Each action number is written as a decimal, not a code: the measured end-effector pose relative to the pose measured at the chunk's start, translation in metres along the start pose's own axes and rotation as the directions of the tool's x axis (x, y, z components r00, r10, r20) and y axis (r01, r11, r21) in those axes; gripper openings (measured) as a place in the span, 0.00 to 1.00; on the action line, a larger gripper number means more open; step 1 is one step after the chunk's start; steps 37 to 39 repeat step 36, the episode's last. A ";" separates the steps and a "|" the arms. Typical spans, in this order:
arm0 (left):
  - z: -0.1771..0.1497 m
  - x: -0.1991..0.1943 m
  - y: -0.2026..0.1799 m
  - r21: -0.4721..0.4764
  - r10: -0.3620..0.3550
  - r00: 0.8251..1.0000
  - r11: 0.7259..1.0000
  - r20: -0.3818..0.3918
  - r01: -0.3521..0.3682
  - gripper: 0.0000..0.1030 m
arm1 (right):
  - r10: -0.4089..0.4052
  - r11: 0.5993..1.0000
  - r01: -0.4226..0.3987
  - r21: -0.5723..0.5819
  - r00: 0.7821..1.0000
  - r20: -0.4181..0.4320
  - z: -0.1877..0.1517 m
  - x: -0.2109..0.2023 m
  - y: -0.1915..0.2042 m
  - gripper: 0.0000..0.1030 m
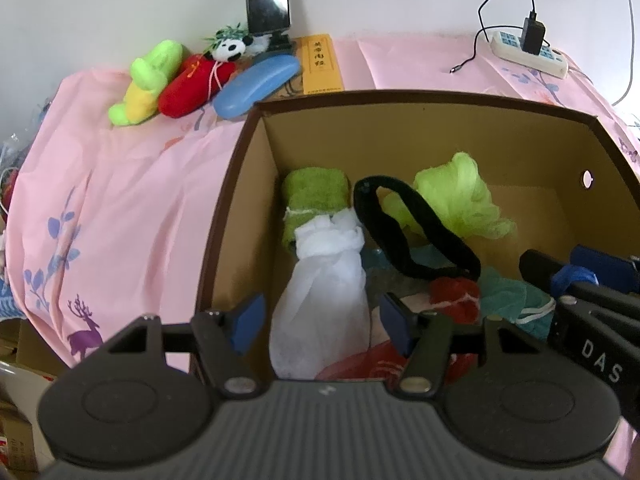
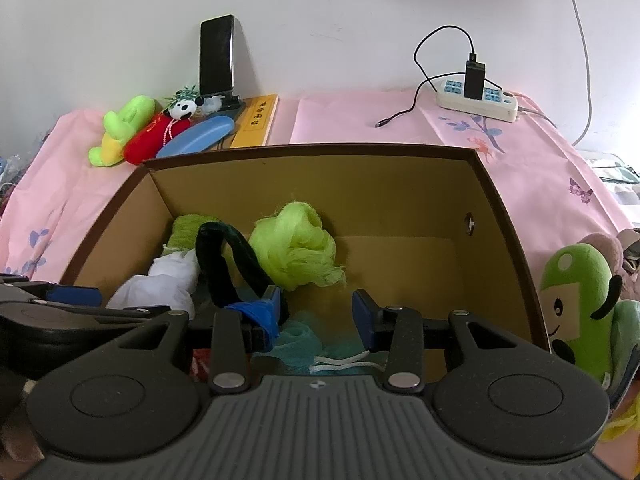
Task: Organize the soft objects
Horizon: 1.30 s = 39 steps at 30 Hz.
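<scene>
Both grippers hover over the near edge of the cardboard box (image 2: 500,208), left gripper (image 1: 322,320) and right gripper (image 2: 316,312) wide open and empty, apparently between picks, with soft items piled inside at left and plush toys (image 1: 160,80) waiting far left.

Box (image 2: 500,216) sits on the bench (image 2: 360,120), near edge. Inside, at 9 o'clock: towel roll (image 2: 186,228) in the far corner, white cloth (image 2: 160,284) before it, headband (image 2: 236,256) beside, bath pouf (image 2: 296,248) at centre. Behind the box at 11 o'clock: plush toys (image 2: 136,136), case (image 2: 196,140), phone (image 2: 216,56). Power strip (image 2: 476,98) at 1 o'clock. Another plush (image 2: 580,300) outside the box at 3 o'clock.
</scene>
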<state>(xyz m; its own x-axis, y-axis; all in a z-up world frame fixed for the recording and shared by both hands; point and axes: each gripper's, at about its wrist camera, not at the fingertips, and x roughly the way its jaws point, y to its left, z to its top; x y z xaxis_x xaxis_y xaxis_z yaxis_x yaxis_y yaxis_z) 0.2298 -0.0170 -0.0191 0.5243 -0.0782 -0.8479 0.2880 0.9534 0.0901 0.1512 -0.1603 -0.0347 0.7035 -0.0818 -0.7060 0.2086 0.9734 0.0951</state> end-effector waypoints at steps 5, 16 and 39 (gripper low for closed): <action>-0.001 0.003 0.000 0.002 -0.009 1.000 1.000 0.002 0.009 0.60 | 0.014 1.000 -0.014 0.005 1.000 0.025 -0.004 0.002 -0.001 0.22; -0.005 0.009 -0.003 0.015 -0.006 1.000 1.000 0.003 0.006 0.60 | 0.001 1.000 -0.001 0.008 0.999 0.054 -0.011 0.012 -0.005 0.22; -0.002 0.002 0.003 -0.028 -0.046 0.998 0.998 0.042 0.047 0.60 | -0.002 1.000 0.002 -0.006 0.996 0.085 -0.011 0.005 -0.001 0.22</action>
